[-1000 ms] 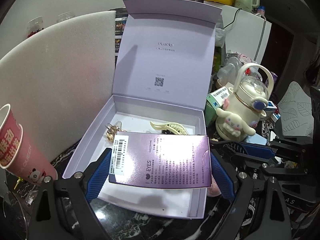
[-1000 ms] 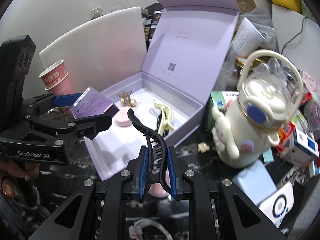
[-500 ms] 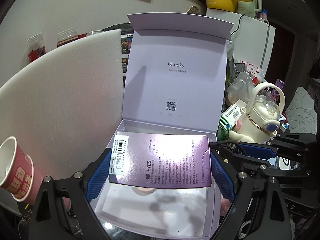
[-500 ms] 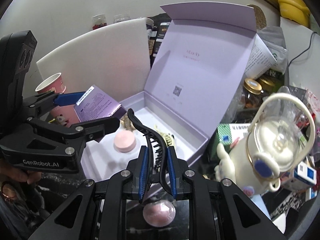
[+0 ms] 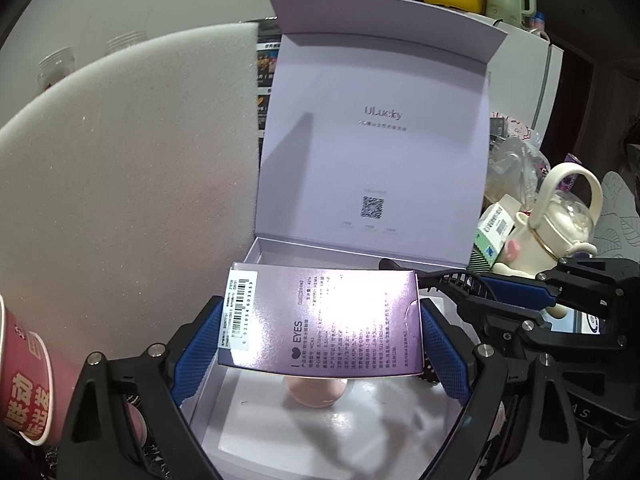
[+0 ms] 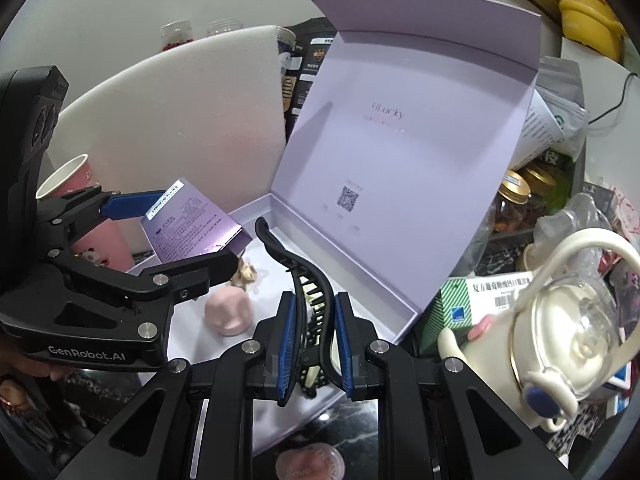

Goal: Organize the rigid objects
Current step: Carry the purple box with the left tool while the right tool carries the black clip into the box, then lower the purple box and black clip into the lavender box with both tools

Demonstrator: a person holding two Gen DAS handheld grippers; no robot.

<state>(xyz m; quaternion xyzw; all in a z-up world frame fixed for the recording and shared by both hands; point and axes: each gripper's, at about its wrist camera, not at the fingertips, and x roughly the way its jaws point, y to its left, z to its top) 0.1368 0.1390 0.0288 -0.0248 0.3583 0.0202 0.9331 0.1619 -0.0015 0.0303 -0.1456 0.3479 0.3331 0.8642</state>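
Observation:
My left gripper (image 5: 320, 336) is shut on a shiny purple contact-lens box (image 5: 320, 320) and holds it level above the open lilac gift box (image 5: 372, 120). My right gripper (image 6: 314, 320) is shut on a black hair claw clip (image 6: 304, 276), held upright over the gift box's near right side. The left gripper and purple box also show in the right wrist view (image 6: 192, 228). Inside the gift box lie a pink round puff (image 6: 228, 314), a gold hair clip (image 6: 246, 274) and a cream claw clip, mostly hidden behind my right fingers.
A white foam sheet (image 5: 128, 184) stands left of the gift box. A red paper cup (image 5: 24, 376) sits at the left. A cream character kettle (image 6: 560, 328), a green medicine carton (image 6: 480, 300), jars (image 6: 516, 196) and clutter crowd the right. A pink round case (image 6: 310, 464) lies on the dark marble top.
Both grippers have risen and tilted up, so the lid fills more of both views. The right gripper with the black clip has moved closer over the gift box. Both grips are unchanged.

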